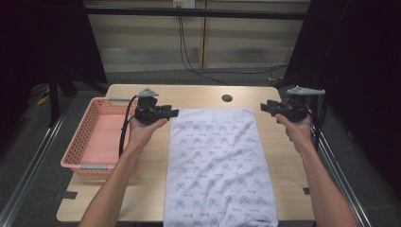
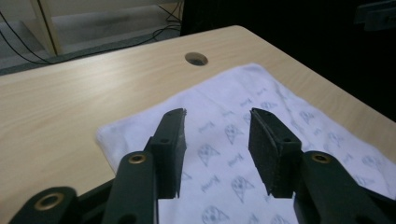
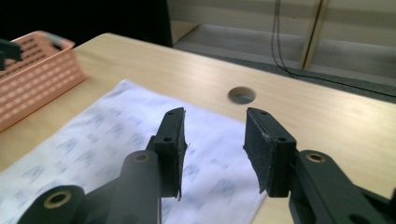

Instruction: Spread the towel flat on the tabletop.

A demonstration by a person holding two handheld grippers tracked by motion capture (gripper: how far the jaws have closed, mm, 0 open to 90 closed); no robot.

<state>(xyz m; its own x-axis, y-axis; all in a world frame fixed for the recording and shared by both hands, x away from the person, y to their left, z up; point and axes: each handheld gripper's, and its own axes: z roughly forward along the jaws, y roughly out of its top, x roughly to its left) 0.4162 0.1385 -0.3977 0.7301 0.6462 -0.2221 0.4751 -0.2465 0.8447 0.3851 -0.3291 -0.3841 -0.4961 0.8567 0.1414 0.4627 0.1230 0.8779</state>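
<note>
Lying flat between claws: towel (image 1: 218,165); left claw (image 1: 171,112), right claw (image 1: 265,107) both wide, empty, above far corners.

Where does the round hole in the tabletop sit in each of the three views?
High view: the hole lies near the table's far edge, just beyond the towel.
Left gripper view: upper middle, beyond the towel's far corner.
Right gripper view: centre right, beyond the towel's edge.
Shared landmark: the towel.
</note>
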